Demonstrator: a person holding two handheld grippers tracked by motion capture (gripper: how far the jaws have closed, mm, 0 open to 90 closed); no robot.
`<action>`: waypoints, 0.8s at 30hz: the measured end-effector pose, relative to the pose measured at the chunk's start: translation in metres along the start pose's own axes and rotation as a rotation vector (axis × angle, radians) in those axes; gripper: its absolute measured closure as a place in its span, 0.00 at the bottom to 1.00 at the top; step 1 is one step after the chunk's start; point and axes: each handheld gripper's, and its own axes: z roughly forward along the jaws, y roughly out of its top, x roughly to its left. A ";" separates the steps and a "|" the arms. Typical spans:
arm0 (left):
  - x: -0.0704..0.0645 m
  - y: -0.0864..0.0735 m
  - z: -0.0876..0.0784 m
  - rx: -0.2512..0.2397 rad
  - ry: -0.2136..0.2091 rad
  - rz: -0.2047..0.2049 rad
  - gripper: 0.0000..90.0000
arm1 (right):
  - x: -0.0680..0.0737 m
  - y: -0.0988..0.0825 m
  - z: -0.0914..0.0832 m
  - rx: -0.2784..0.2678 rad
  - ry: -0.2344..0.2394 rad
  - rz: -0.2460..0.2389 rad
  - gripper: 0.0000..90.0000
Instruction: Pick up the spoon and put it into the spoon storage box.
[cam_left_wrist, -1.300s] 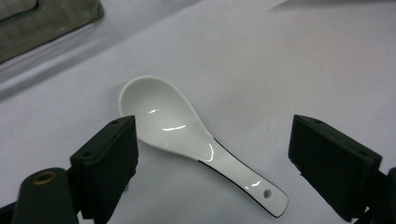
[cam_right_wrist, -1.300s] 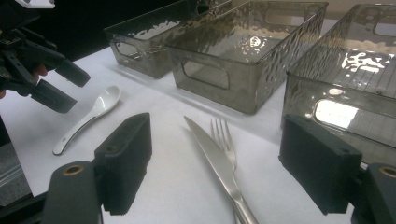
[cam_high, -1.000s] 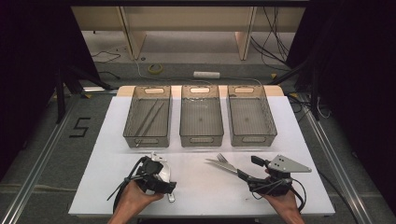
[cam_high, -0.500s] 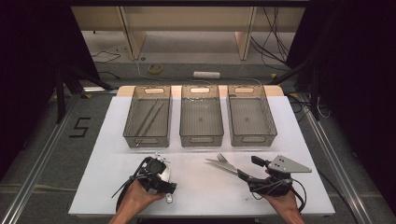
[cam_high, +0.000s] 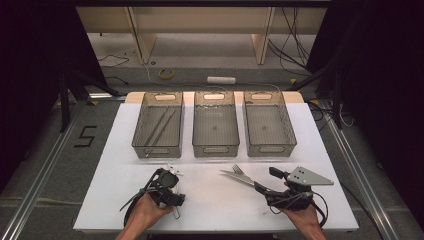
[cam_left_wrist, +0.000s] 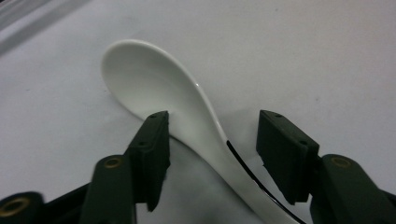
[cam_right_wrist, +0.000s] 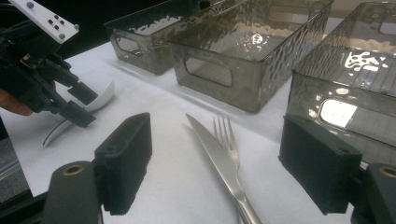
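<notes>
A white ceramic spoon (cam_left_wrist: 154, 84) lies on the white table, bowl away from me, with a dark line along its handle. My left gripper (cam_left_wrist: 212, 144) is open, one jaw on each side of the handle just behind the bowl. From above, the left gripper (cam_high: 169, 187) sits at the front left over the spoon (cam_high: 175, 212). A steel knife (cam_right_wrist: 210, 144) and fork (cam_right_wrist: 227, 135) lie side by side in front of my right gripper (cam_right_wrist: 217, 149), which is open and holds nothing. The high view places the right gripper (cam_high: 265, 190) front right, just behind the knife (cam_high: 237, 176).
Three smoky clear bins stand in a row at the back: left bin (cam_high: 157, 150) holding thin sticks (cam_high: 160, 125), middle bin (cam_high: 215, 150) and right bin (cam_high: 270, 149). The table's front edge (cam_high: 210, 231) is close to both hands.
The left gripper has shifted slightly toward the front over the spoon. The right gripper, knife and fork have stayed where they were.
</notes>
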 end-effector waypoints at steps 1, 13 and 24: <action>0.001 0.000 0.000 -0.001 0.001 0.005 0.51 | 0.000 0.000 0.000 0.000 0.000 0.000 0.29; 0.009 -0.002 -0.004 0.023 -0.013 0.013 0.68 | -0.001 0.000 -0.001 -0.002 -0.004 -0.002 0.29; 0.021 -0.004 -0.006 0.038 0.013 0.009 0.89 | 0.001 0.000 0.000 0.001 -0.006 -0.009 0.29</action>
